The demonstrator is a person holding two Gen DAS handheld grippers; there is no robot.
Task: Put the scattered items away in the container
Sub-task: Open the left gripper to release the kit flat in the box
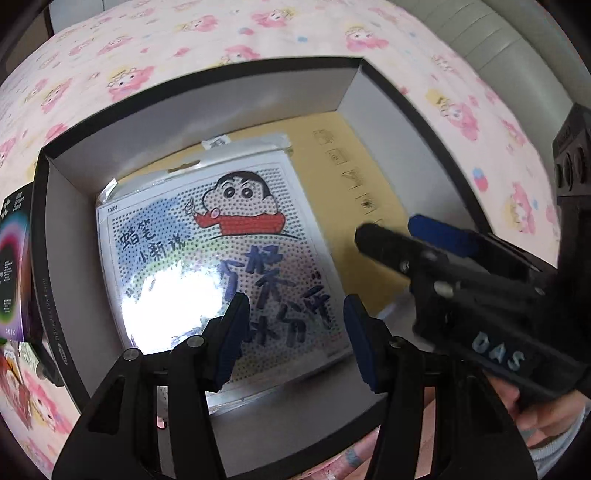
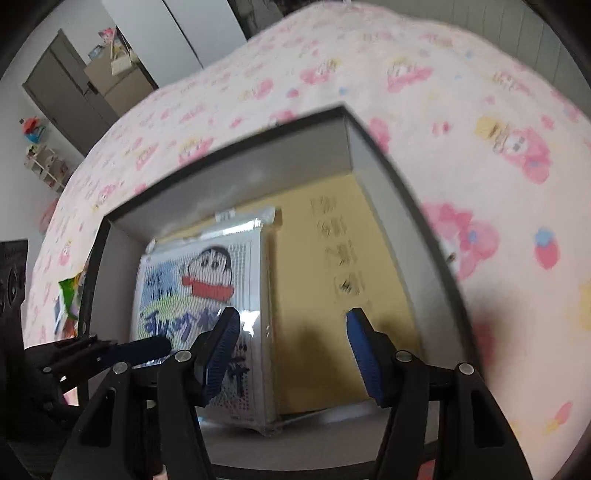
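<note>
You hold both grippers over the open box [image 1: 55,177], which rests on the pink cartoon-print bedspread [image 1: 258,33]. The wrapped cartoon bead board [image 1: 221,251] lies flat inside it, against the box's left wall and near its far wall, on the yellow floor [image 1: 343,147]. Your left gripper [image 1: 295,332] has its fingers apart with nothing between them. Your right gripper [image 2: 291,354] is likewise spread and empty. A colourful packet [image 2: 70,295] lies outside the left wall.
</note>
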